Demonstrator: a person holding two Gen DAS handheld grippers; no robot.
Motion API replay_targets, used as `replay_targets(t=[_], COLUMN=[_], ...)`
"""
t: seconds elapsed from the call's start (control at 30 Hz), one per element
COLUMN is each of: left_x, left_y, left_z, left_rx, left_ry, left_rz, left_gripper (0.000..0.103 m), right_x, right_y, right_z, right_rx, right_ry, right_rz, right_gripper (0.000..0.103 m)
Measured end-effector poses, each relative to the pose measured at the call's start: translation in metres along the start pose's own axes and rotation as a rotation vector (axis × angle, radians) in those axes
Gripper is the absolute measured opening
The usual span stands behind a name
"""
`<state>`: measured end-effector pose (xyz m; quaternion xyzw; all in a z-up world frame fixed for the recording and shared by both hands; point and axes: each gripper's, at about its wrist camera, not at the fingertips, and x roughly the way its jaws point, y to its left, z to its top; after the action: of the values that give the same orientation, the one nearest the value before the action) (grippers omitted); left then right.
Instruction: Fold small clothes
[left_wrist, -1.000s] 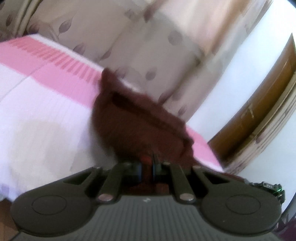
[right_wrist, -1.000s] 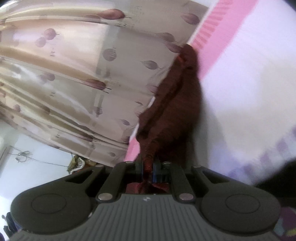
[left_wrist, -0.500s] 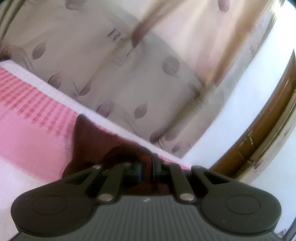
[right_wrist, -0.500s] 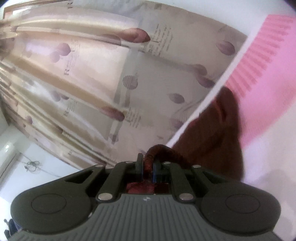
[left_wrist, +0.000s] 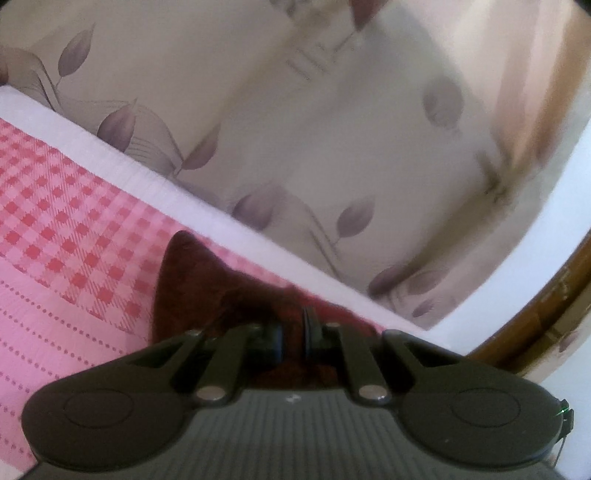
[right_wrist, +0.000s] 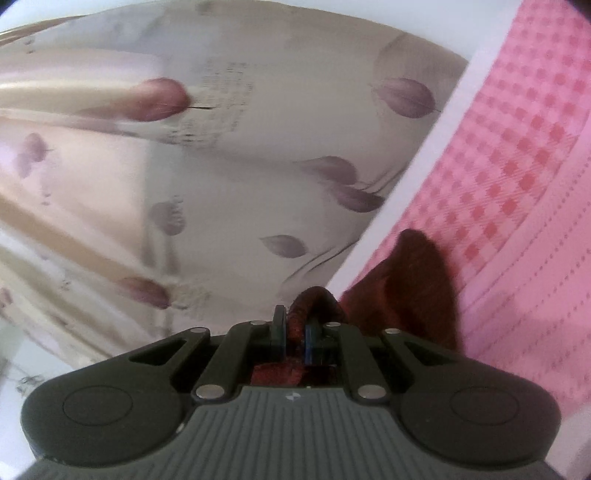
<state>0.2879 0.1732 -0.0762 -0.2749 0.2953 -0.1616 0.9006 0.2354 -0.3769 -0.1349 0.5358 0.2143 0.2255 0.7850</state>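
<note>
A small dark maroon garment lies at the far edge of a pink checked bedsheet. My left gripper is shut on one end of it, the cloth bunched between the jaws. In the right wrist view the same maroon garment spreads to the right over the sheet, and my right gripper is shut on a rolled hem of it. Most of the cloth under both grippers is hidden by their black bodies.
A beige curtain printed with purple leaves hangs just beyond the bed's white edge. A brown wooden frame and white wall stand at the right. The pink sheet stretches away to the right of the right gripper.
Both grippers have carried the maroon garment across the bed toward the curtain side. The cloth, earlier stretched over the white middle of the sheet, now lies at the pink checked border.
</note>
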Motion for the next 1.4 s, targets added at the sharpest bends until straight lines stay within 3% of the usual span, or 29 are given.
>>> replay_targets(t=[0.13, 0.23, 0.27, 0.3, 0.37, 0.4, 0.53, 0.6, 0.63, 0.8, 1.0, 1.17, 1.3, 1.37, 1.4], left_x=[0.01, 0.013, 0.013, 0.012, 0.004, 0.0, -0.008, -0.011, -0.013, -0.02, -0.019, -0.005, 0.013, 0.025, 0.031], left_y=[0.008, 0.012, 0.014, 0.015, 0.013, 0.012, 0.01, 0.01, 0.009, 0.01, 0.023, 0.019, 0.011, 0.01, 0.009], left_z=[0.0, 0.003, 0.004, 0.005, 0.007, 0.007, 0.014, 0.015, 0.014, 0.006, -0.001, -0.002, 0.001, 0.001, 0.0], left_rx=[-0.031, -0.062, -0.077, -0.083, -0.084, -0.08, -0.064, -0.047, -0.023, 0.102, 0.122, 0.195, 0.253, 0.266, 0.276], left_ry=[0.009, 0.033, 0.031, 0.016, -0.046, -0.081, -0.118, -0.117, -0.116, -0.099, -0.035, 0.01, 0.026, 0.081, 0.119], left_rz=[-0.007, -0.014, -0.02, -0.02, 0.005, 0.015, 0.02, 0.041, 0.052, 0.095, 0.079, 0.079, 0.08, 0.112, 0.177], left_gripper=[0.012, 0.022, 0.034, 0.056, 0.086, 0.089, 0.089, 0.089, 0.089, 0.089, 0.089, 0.088, 0.088, 0.052, 0.011], right_x=[0.022, 0.032, 0.034, 0.037, 0.042, 0.043, 0.038, 0.031, 0.027, 0.01, 0.009, 0.02, 0.027, 0.03, 0.031], right_y=[-0.021, -0.034, -0.036, -0.038, -0.04, -0.042, -0.044, -0.043, -0.042, -0.034, 0.003, 0.018, 0.02, 0.018, 0.017], right_z=[0.004, 0.006, 0.006, 0.006, 0.007, 0.007, 0.009, 0.01, 0.011, 0.011, -0.016, -0.043, -0.052, -0.054, -0.054], right_rx=[0.031, 0.063, 0.068, 0.072, 0.082, 0.095, 0.113, 0.117, 0.114, 0.024, -0.337, -0.547, -0.572, -0.551, -0.542], right_ry=[-0.001, 0.001, 0.0, 0.0, 0.001, -0.005, -0.051, -0.093, -0.109, -0.08, 0.048, 0.121, 0.13, 0.128, 0.128], right_rz=[-0.029, -0.031, -0.033, -0.03, -0.034, -0.028, 0.012, 0.025, 0.031, -0.013, -0.166, -0.252, -0.259, -0.252, -0.251], right_gripper=[0.015, 0.015, 0.016, 0.018, 0.019, 0.021, 0.043, 0.065, 0.068, 0.069, 0.065, 0.061, 0.061, 0.061, 0.061])
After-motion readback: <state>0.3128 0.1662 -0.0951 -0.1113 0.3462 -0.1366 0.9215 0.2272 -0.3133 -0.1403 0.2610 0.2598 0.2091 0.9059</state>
